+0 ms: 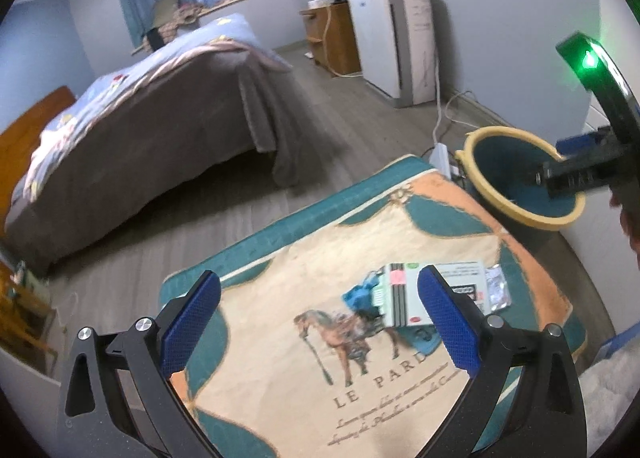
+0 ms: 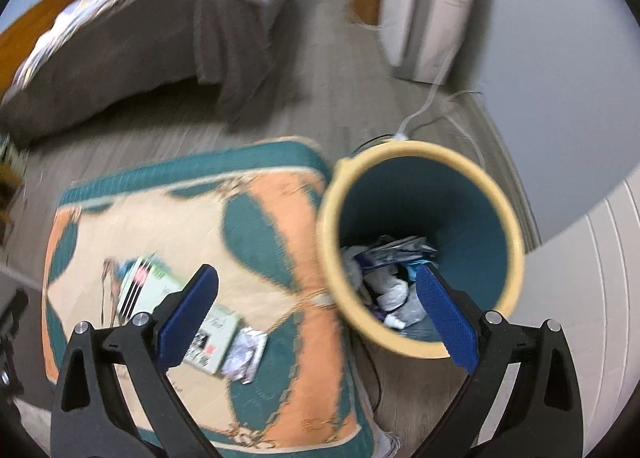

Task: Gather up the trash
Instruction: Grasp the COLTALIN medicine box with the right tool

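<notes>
Two grippers hang over a soft mat (image 1: 280, 370) with a horse picture, and both have their jaws spread wide with nothing in them. The right gripper (image 2: 316, 318) is above the round bin (image 2: 508, 226), which has crumpled trash (image 2: 394, 290) inside. The left gripper (image 1: 320, 322) is near a flat paper box (image 1: 400, 294). A shiny foil wrapper (image 1: 498, 288) lies just beside it.

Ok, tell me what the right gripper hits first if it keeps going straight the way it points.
Probably the trash bin's yellow rim, or just past it the crumpled trash inside. The right gripper is open and empty, aimed at the near-left edge; blur leaves depth unclear.
</notes>
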